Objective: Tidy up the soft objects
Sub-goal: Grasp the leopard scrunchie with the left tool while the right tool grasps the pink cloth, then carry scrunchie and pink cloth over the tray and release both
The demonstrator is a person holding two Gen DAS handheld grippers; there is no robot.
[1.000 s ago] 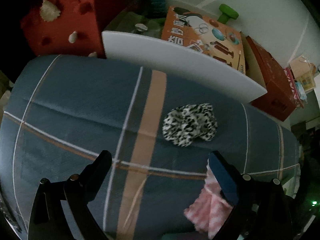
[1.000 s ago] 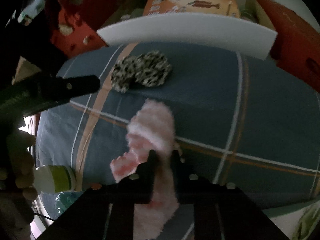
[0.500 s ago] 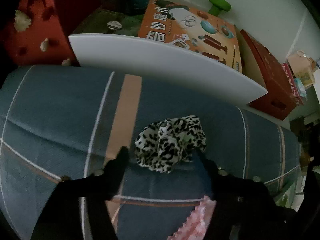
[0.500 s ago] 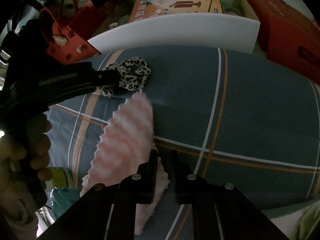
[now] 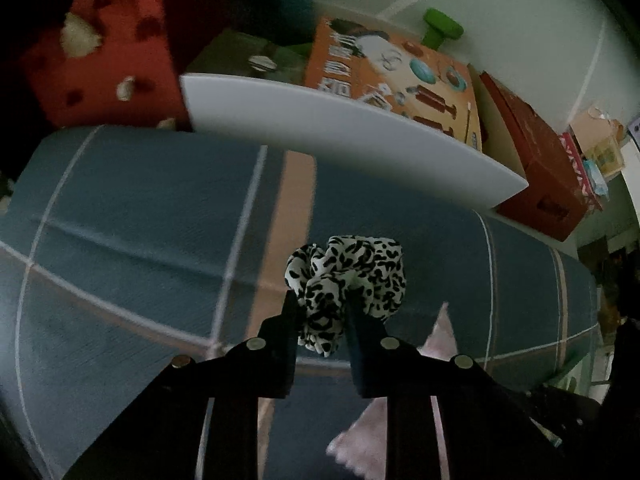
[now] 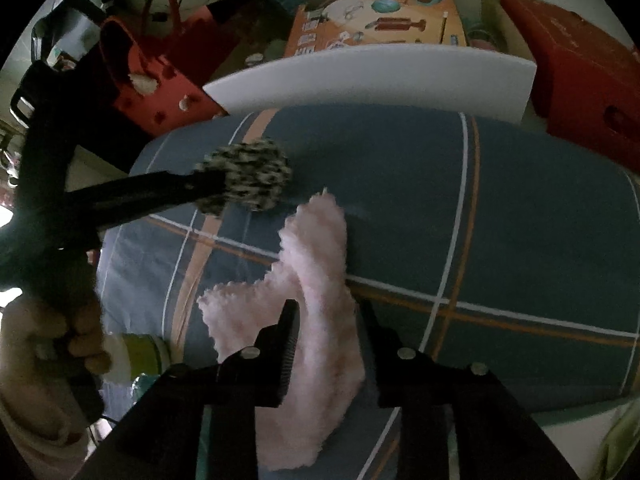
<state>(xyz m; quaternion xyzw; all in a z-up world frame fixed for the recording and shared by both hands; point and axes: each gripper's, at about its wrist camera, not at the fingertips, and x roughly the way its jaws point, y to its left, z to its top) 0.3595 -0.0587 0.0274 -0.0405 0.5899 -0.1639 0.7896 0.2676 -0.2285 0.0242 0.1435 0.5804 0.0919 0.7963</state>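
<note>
Fingers of the left gripper (image 5: 320,312) have just closed on the leopard scrunchie (image 5: 348,276), lifting it off the plaid bedspread (image 5: 140,220); earlier they were spread wide. Right gripper (image 6: 330,314) fingers have just parted, releasing the pink sock (image 6: 316,264) onto the bedspread.

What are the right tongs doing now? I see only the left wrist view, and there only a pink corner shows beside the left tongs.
Observer: The right tongs stand open astride the pink cloth. Their jaws have just been opening, and the cloth lies between them, not pinched.
Operator: Where does that cloth lie?
Observer: It lies lengthwise on the blue checked cover. Its far tip is close to the leopard scrunchie and seems not to touch it.
</note>
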